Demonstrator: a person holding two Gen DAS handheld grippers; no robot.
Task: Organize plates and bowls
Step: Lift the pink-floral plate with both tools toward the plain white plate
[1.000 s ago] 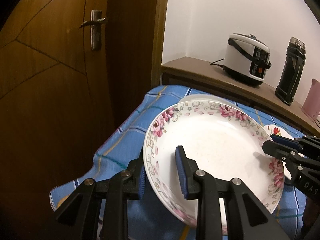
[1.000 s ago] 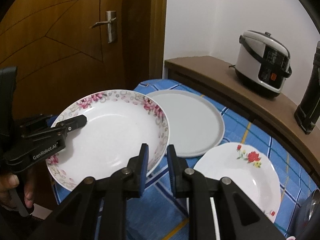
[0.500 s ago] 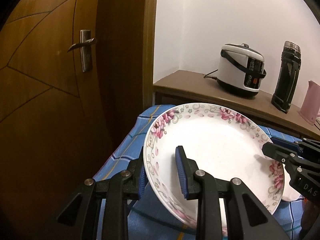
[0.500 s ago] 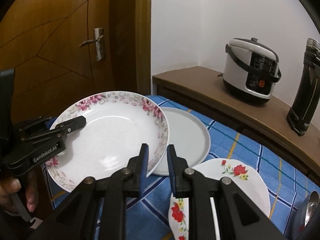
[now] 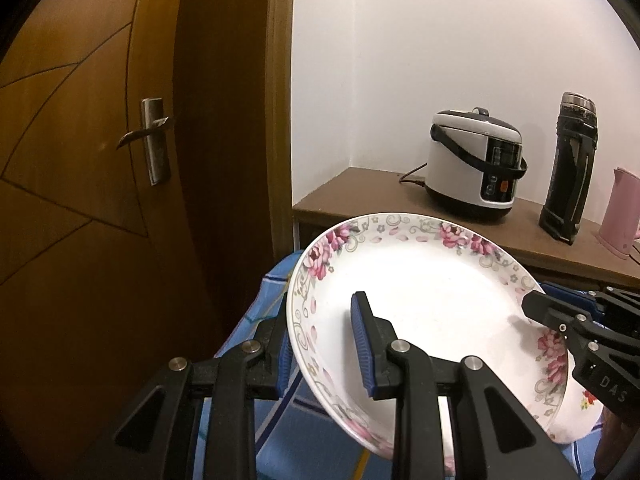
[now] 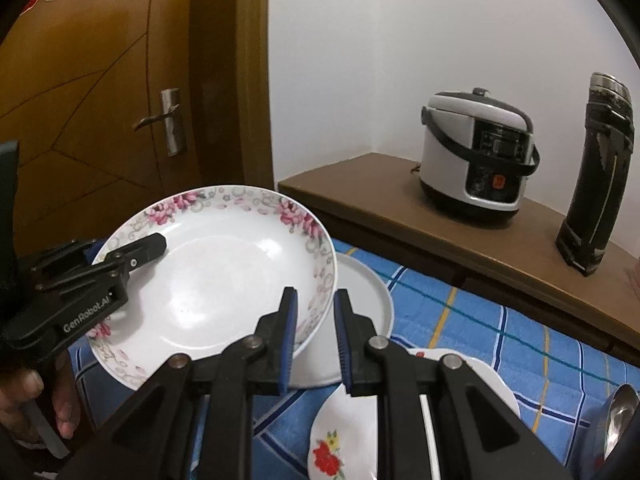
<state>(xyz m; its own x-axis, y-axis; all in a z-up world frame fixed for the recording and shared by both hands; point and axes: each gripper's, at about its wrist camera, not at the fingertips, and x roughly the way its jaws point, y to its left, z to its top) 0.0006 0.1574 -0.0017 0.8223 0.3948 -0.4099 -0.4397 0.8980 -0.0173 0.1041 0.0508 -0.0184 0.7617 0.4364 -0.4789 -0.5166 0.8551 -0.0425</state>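
Note:
A white deep plate with pink flowers on its rim [image 5: 424, 300] is held in the air between both grippers, above the blue checked tablecloth [image 6: 460, 312]. My left gripper [image 5: 320, 344] is shut on its near-left rim. My right gripper [image 6: 316, 320] is shut on the opposite rim, and the plate also shows in the right wrist view [image 6: 224, 280]. A plain grey plate [image 6: 364, 300] lies on the cloth behind it. A white plate with red flowers [image 6: 344, 436] lies below my right gripper.
A wooden door with a metal handle [image 5: 148, 136] stands at the left. A brown shelf [image 6: 440, 216] behind the table holds a rice cooker [image 6: 476, 156], a dark flask [image 6: 600, 196] and a pink kettle [image 5: 624, 212]. A metal bowl [image 6: 616, 416] sits at the right edge.
Both grippers have lifted the pink-flowered plate higher off the table and tilted the view up; the grey plate and cloth now sit lower and farther below.

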